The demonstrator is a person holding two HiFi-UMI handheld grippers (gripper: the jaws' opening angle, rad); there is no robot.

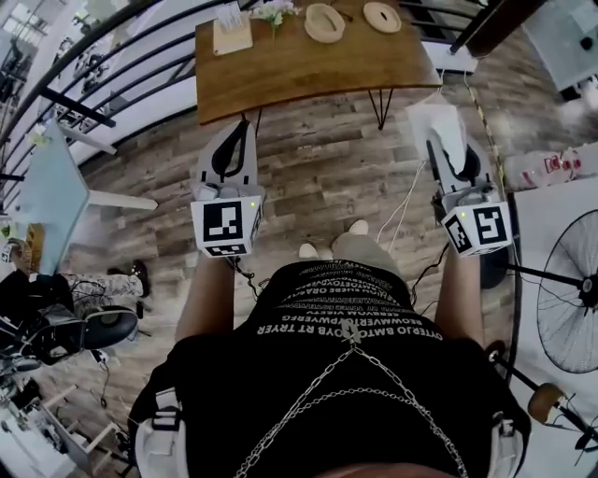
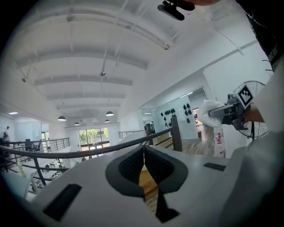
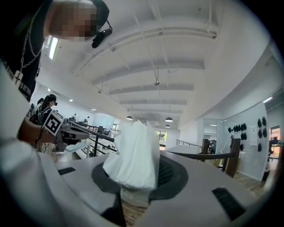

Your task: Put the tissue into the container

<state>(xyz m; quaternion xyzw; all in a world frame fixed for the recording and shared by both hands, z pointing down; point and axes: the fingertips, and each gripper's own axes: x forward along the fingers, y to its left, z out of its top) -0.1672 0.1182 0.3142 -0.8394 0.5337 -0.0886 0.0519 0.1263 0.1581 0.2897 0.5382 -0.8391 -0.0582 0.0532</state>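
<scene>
We hold the tissue (image 1: 432, 119) pinched in the right gripper (image 3: 141, 176), right of centre in the head view. Its long axis runs beyond the jaws toward the frame's top. The left gripper (image 2: 143, 166) is closed on nothing. The container is probably a round dish (image 1: 381, 16) on the table (image 1: 308, 70), up-left of the tissue.

White tissue (image 3: 133, 153), soft and crumpled, bunched into a tall wad. Clamped between the right gripper's (image 1: 452, 161) jaws, lower end squeezed at the pads, loose top flaring out well past the tips. Held clear in the air.
</scene>
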